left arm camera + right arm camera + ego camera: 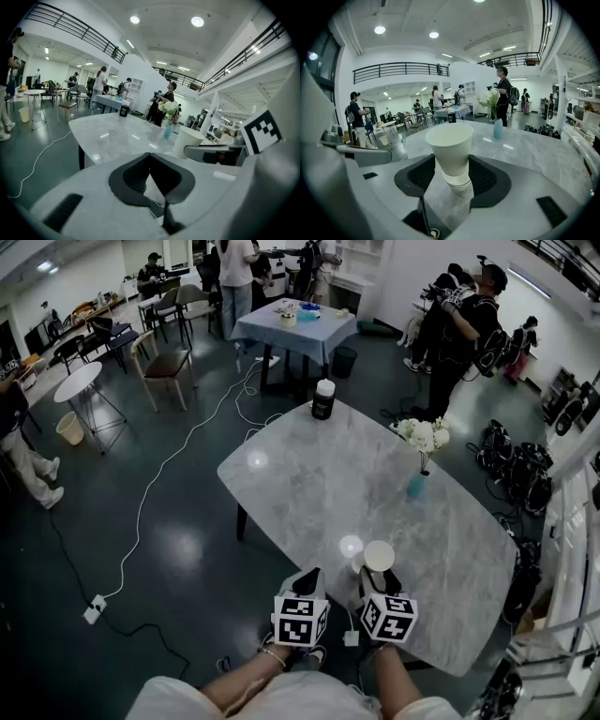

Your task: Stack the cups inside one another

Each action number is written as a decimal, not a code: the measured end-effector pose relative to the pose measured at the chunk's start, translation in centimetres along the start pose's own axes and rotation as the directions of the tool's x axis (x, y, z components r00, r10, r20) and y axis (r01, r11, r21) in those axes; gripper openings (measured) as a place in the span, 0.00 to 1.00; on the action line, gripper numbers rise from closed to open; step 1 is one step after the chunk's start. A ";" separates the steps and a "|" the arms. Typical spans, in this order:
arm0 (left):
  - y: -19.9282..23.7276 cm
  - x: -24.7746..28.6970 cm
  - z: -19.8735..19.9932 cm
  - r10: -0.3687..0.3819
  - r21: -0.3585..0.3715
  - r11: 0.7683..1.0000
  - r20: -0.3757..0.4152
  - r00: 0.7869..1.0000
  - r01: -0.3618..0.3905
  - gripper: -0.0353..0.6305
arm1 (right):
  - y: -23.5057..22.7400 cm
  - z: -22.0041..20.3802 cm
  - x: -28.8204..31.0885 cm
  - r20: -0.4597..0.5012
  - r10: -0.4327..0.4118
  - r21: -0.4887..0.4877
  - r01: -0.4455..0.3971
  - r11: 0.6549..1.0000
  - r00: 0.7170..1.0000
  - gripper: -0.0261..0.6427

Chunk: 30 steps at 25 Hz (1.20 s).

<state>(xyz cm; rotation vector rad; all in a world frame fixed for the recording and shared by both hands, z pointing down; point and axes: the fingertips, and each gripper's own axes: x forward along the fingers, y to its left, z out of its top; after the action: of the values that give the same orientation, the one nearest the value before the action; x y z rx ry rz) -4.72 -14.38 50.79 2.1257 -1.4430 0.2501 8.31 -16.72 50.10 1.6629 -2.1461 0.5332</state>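
Head view, with both claw views. The grey marble tabletop [328,484] has rounded corners. Its near edge at 6 o'clock lies just in front of the person, and its left edge at 9 o'clock drops to open floor [122,521]. The middle of the tabletop is bare from the near edge to the far one. A dark container [323,399] with a white lid stands at the 12 o'clock edge. A blue vase [415,486] of white flowers stands towards 2 o'clock, near the right edge.

Both forearms enter from 6 o'clock and the two claws sit side by side over the near edge, aimed at 12 o'clock. The left claw [309,577] [150,158] has its jaws pressed together with nothing between them. The right claw [380,579] [452,161] pinches the cup stack [379,556] [450,150] between its dark pads. The stack is upright, with the upper cup [449,140] seated inside the lower cup [457,183], of which only the rim and base show. In the left claw view the stack [189,140] stands at 2 o'clock, just beside that claw. Whether the stack's base touches the tabletop cannot be told.
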 end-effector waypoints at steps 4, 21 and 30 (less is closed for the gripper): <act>0.7 0.2 -1.0 0.015 0.001 1.000 -0.026 1.000 -0.015 0.05 | 0.3 -1.0 0.8 -0.016 0.010 0.015 -0.010 1.000 1.000 0.36; 1.4 1.4 -2.9 0.045 -0.007 0.999 -0.095 0.994 -0.046 0.05 | -0.2 -2.3 3.1 -0.056 0.037 0.040 -0.034 0.999 0.998 0.36; 0.9 1.7 -3.6 0.044 -0.003 0.999 -0.099 0.994 -0.045 0.05 | -0.5 -3.4 3.3 -0.085 0.056 0.044 -0.052 0.998 0.995 0.36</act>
<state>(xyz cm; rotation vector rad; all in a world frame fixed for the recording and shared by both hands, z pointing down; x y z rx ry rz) -4.27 -14.05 54.79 2.0485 -1.4330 0.3633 8.20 -17.80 54.70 1.5776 -2.1367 0.6579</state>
